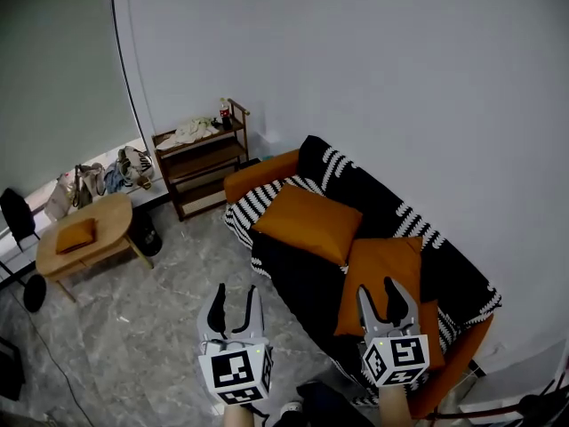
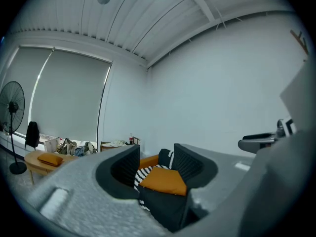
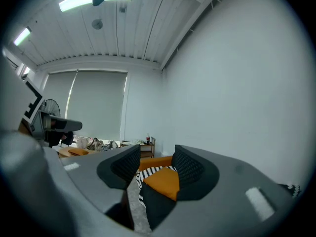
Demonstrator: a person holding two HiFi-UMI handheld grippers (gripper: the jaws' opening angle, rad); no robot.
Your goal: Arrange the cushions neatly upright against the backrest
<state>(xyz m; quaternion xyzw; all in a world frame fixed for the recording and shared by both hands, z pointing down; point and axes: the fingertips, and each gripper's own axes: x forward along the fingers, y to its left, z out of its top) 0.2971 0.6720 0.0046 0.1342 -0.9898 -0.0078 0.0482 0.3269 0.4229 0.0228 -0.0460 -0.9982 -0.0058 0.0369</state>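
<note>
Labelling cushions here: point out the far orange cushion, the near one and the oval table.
far orange cushion (image 1: 308,223), head view, centre of its face.
near orange cushion (image 1: 382,267), head view, upper half.
oval table (image 1: 108,215), head view, bare tabletop.

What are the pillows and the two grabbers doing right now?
Far square orange cushion: lying on the sofa seat, not upright.
Near square orange cushion: lying flat, not upright.
Small orange cushion: lying on the wooden table.
Left gripper: open, empty.
Right gripper: open, empty.

Left gripper (image 1: 235,295), right gripper (image 1: 379,292) level, side by side, fingers (image 1: 215,308) apart, empty.
</note>
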